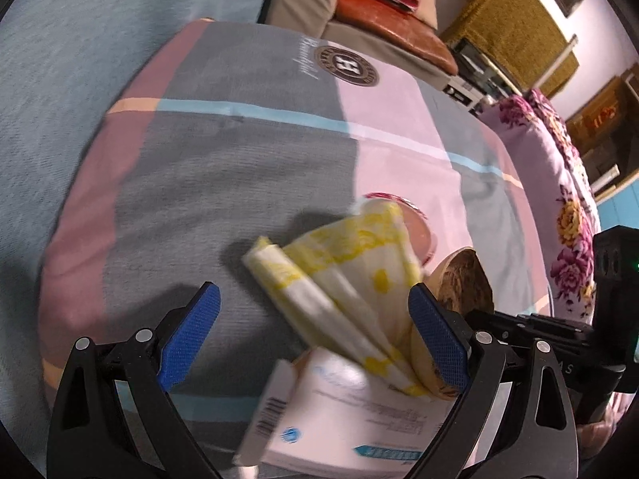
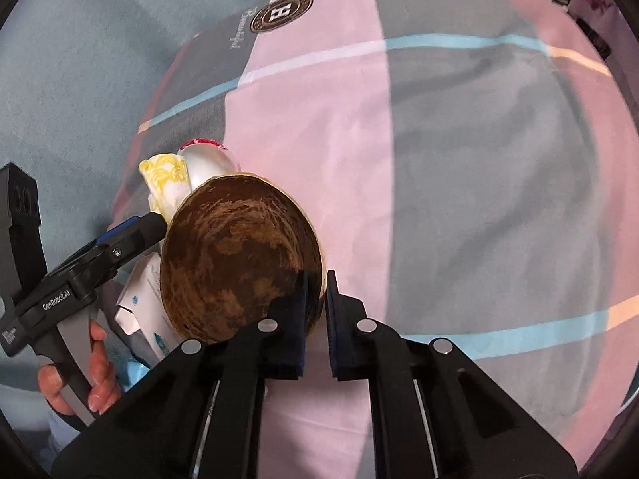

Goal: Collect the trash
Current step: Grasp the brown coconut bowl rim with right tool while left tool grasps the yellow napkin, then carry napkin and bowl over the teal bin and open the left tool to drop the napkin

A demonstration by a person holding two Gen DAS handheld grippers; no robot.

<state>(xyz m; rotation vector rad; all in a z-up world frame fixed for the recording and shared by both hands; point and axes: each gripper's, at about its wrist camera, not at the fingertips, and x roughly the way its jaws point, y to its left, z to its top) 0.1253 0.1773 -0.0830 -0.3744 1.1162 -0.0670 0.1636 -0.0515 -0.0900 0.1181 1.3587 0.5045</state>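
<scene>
A yellow-and-white tissue pack (image 1: 343,275) lies tilted on the plaid bedspread (image 1: 223,167), between the fingers of my open left gripper (image 1: 315,339). A white box with a barcode (image 1: 351,419) lies under it, close to the camera. A red-rimmed lid (image 1: 419,219) lies behind. My right gripper (image 2: 317,315) is shut on the rim of a brown bowl (image 2: 235,255), held tilted. The tissue pack (image 2: 165,177), lid (image 2: 207,159) and box (image 2: 147,299) show to the bowl's left in the right wrist view. The bowl's edge (image 1: 463,279) shows in the left wrist view.
The left tool and the hand holding it (image 2: 92,375) sit at the lower left of the right wrist view. A floral quilt (image 1: 567,215) lies along the bed's right edge. A sofa with cushions (image 1: 383,16) and cabinets (image 1: 511,28) stand beyond the bed.
</scene>
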